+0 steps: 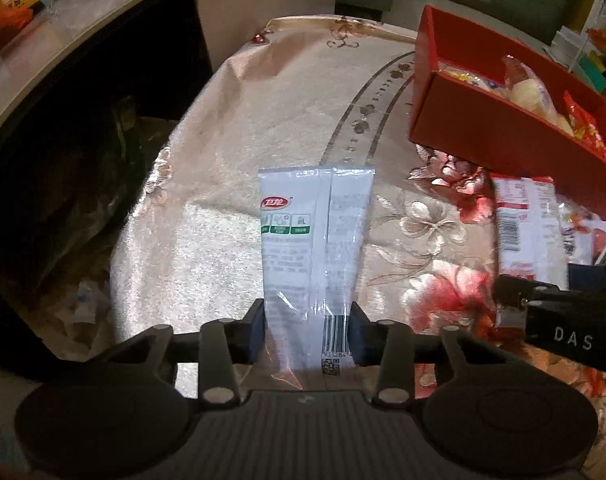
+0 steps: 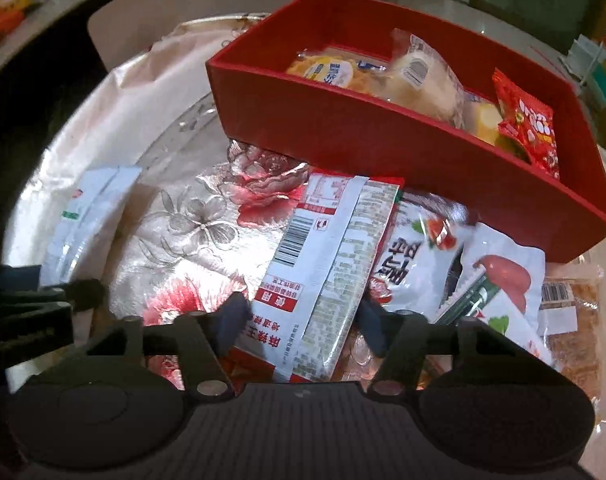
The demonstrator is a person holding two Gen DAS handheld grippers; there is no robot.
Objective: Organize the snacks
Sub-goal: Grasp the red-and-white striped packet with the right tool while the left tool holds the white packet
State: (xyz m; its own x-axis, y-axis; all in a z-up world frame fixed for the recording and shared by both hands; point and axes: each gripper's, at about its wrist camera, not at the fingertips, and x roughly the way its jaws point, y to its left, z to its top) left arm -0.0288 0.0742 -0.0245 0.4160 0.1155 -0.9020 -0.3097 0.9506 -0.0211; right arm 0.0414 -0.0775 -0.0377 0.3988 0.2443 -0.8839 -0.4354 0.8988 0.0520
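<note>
My left gripper (image 1: 308,330) is shut on a white snack packet (image 1: 313,232) with green labels and holds it by its barcode end above the floral tablecloth. The same packet shows at the left of the right wrist view (image 2: 91,216). My right gripper (image 2: 301,320) has its fingers on both sides of a red-and-white packet (image 2: 323,264) that lies on the table; the packet fills the gap between them. A red box (image 2: 383,140) behind it holds several wrapped snacks; it also shows in the left wrist view (image 1: 503,136).
More packets lie to the right of the red-and-white one: a white pouch with a sausage picture (image 2: 499,276) and a brown snack pack (image 2: 575,312). The round table (image 1: 287,128) drops off to a dark floor at the left. A chair back (image 2: 175,20) stands behind.
</note>
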